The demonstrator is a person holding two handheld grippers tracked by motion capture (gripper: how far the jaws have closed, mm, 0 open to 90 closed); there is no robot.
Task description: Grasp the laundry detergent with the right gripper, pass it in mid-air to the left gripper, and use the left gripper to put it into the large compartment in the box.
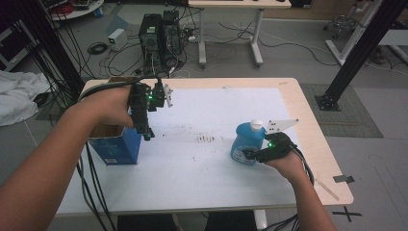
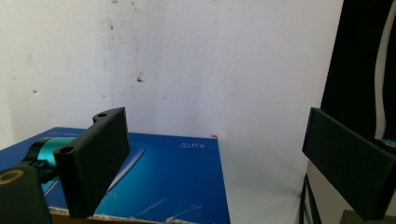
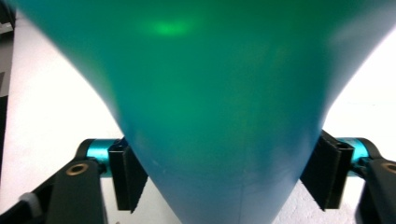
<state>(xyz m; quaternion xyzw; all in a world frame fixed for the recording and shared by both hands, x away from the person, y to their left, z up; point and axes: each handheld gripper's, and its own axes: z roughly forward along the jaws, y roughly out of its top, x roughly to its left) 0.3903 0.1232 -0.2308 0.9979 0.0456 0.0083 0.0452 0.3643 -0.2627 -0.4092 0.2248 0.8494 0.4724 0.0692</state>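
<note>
A blue bottle (image 1: 246, 140) with a white cap (image 1: 257, 124) stands on the white sheet (image 1: 216, 106) at the table's right. My right gripper (image 1: 248, 155) is shut on its lower body from the near side. In the right gripper view the bottle (image 3: 210, 93) sits squeezed between both jaws of that gripper (image 3: 224, 175). My left gripper (image 1: 147, 134) points down beside the right wall of an open blue box (image 1: 115, 147) at the table's left edge. In the left gripper view this gripper (image 2: 224, 149) stands open with nothing between its jaws, above the blue box (image 2: 173, 177).
Brown specks (image 1: 206, 138) mark the sheet's middle. Beyond the table are computer towers (image 1: 159, 33), floor cables and a second desk (image 1: 231, 29). A black frame post (image 1: 358, 53) rises at the right, and white cloth (image 1: 19, 94) lies at the left.
</note>
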